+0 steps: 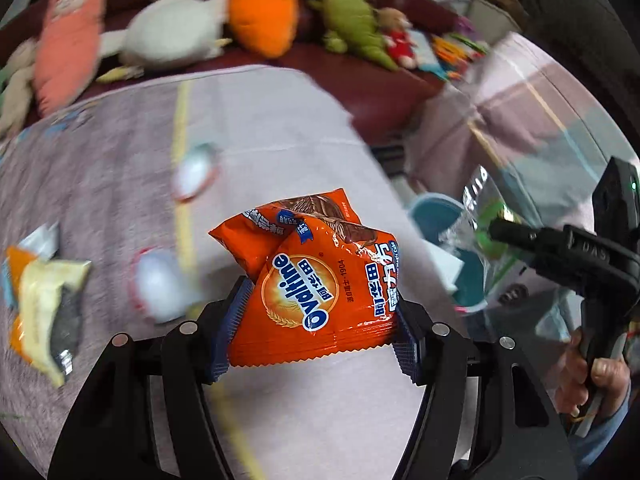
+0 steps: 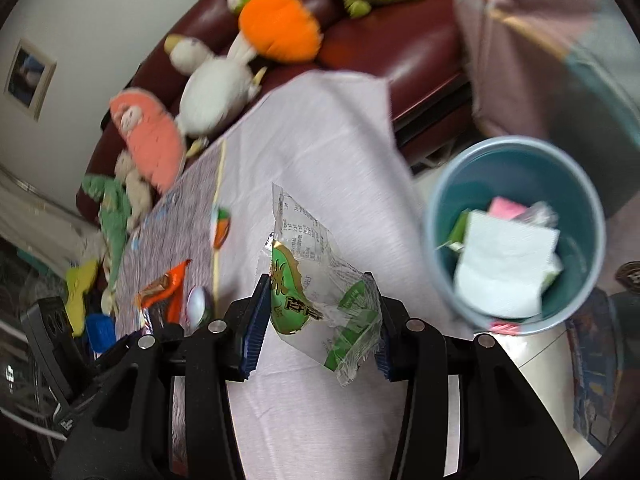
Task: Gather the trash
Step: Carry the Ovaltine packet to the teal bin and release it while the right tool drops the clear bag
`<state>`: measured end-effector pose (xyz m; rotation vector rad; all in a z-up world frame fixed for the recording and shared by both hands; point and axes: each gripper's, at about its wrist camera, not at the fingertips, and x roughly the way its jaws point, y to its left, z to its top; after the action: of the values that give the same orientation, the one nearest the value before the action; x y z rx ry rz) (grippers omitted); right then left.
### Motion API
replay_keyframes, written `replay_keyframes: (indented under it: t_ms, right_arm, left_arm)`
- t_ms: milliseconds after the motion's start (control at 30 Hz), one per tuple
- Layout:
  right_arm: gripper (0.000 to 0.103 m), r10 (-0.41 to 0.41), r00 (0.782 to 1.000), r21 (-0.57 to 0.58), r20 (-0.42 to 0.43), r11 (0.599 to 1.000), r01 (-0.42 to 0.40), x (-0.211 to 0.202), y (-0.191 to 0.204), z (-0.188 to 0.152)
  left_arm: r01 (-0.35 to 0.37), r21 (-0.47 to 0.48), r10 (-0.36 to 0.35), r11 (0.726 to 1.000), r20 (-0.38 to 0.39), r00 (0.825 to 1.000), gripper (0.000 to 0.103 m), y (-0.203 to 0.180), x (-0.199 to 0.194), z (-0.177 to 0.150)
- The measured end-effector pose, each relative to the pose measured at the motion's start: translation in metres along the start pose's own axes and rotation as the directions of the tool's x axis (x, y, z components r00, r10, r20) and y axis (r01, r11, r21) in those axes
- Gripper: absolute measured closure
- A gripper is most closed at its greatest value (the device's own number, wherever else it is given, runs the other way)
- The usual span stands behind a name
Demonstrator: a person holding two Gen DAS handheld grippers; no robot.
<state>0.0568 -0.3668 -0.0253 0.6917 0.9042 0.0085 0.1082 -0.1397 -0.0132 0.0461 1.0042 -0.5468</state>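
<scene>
Left wrist view: your left gripper [image 1: 316, 320] has its fingers clamped on a light, crinkly orange foil Ovaline snack packet [image 1: 320, 280], left of the round teal plastic bin [image 2: 516, 232]. Keep hold of its stiffer seam. Your right gripper [image 2: 318, 320] pinches a slippery clear green-printed wrapper [image 2: 316, 280], nearer that bin, over the tabletop [image 2: 320, 140].

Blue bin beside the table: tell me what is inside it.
Inside the blue bin lies a white paper sheet on top, with a pink piece, a green scrap and clear plastic at its edges. The paper covers whatever lies beneath.
</scene>
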Motion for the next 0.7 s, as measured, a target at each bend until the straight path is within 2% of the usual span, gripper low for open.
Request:
replay_keyframes:
  t_ms: [167,400,700]
  right_arm:
    - [0.06,-0.03,0.995,0.077,0.091,0.997,0.023,-0.041,-0.051,0.015]
    - [0.06,-0.076,0.987,0.153,0.139,0.987,0.054,-0.073,-0.11,0.027]
    - [0.06,-0.111,0.982,0.181,0.154,0.98,0.082,-0.086,-0.149,0.039]
  left_arm:
    - [0.056,0.113,-0.052,0.992,-0.035,0.998,0.038,-0.063,0.024,0.01]
    - [0.112,0.203,-0.092,0.973,-0.107,0.99,0.038,-0.135,0.067,0.02]
    - [0.133,0.24,-0.093,0.962,-0.171,0.981,0.038,-0.179,0.109,0.025]
